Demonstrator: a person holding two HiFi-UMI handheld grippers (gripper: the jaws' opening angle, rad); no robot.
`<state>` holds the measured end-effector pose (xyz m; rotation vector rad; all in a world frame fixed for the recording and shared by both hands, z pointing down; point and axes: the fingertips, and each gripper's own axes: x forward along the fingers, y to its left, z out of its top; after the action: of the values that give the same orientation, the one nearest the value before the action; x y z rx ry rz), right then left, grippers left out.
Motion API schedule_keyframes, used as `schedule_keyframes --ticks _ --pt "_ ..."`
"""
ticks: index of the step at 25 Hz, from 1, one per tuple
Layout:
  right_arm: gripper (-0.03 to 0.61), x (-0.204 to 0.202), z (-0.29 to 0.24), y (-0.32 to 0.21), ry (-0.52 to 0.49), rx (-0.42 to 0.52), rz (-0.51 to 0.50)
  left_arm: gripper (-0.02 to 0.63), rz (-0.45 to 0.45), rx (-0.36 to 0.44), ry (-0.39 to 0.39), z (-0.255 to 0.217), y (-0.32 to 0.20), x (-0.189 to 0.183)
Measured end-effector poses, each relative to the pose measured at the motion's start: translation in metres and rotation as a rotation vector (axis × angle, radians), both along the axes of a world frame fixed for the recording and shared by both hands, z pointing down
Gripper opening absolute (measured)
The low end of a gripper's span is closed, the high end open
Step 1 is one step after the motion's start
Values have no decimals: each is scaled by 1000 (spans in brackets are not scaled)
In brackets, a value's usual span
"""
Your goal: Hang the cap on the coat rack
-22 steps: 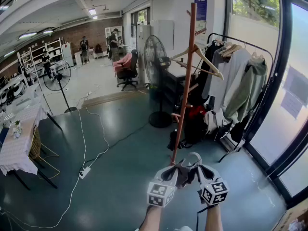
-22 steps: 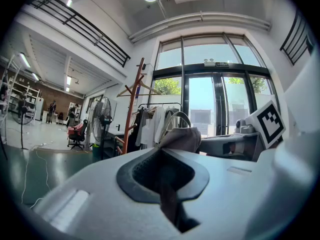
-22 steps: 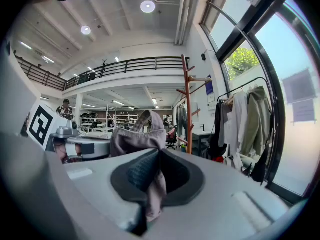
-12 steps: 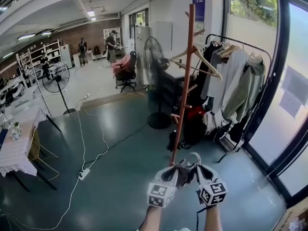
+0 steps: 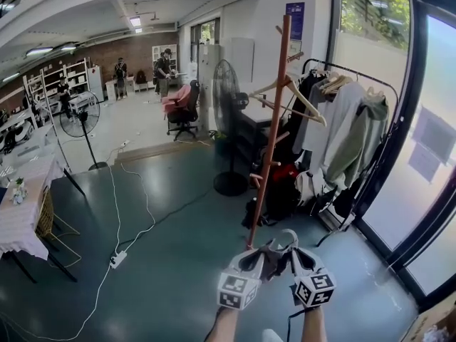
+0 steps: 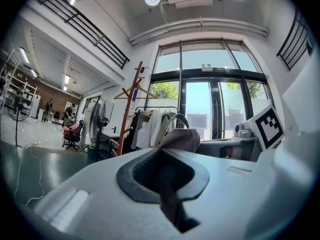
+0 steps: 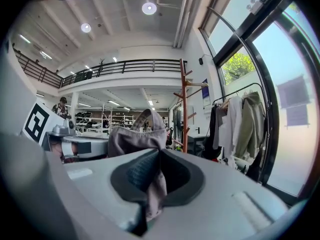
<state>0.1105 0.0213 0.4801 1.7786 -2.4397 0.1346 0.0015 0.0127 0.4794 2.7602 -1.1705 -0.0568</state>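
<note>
A grey-brown cap (image 5: 274,255) hangs between both grippers, low in the head view. My left gripper (image 5: 258,262) is shut on its fabric (image 6: 172,204), and the cap's crown (image 6: 181,139) rises above the jaws. My right gripper (image 5: 293,261) is shut on the other side, cloth (image 7: 152,194) pinched between the pads, crown (image 7: 135,136) bulging above. The orange-brown coat rack (image 5: 273,120) stands just ahead on the floor, with short pegs up its pole and a wooden hanger (image 5: 288,91) on it. The same coat rack (image 6: 129,109) (image 7: 183,106) shows in both gripper views.
A black clothes rail (image 5: 349,120) with jackets stands right of the coat rack, by the glass door (image 5: 427,155). A standing fan (image 5: 226,112) and bags (image 5: 281,187) sit behind it. A cable and power strip (image 5: 117,258) lie on the floor at left, near a table (image 5: 28,212).
The view has shifted slightly, so the coat rack and clothes rail sit a little further left. Both grippers keep their hold on the cap in the same place.
</note>
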Motion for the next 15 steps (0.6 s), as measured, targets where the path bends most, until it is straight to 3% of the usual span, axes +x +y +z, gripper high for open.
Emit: schedule_keyframes --ticks 8,15 --pt "17 3 11 2 1 -42 -8 17 -6 -33 16 11 3 2" --pt "18 -15 37 -36 -15 -90 -63 17 -67 -73 16 31 -32 -19"
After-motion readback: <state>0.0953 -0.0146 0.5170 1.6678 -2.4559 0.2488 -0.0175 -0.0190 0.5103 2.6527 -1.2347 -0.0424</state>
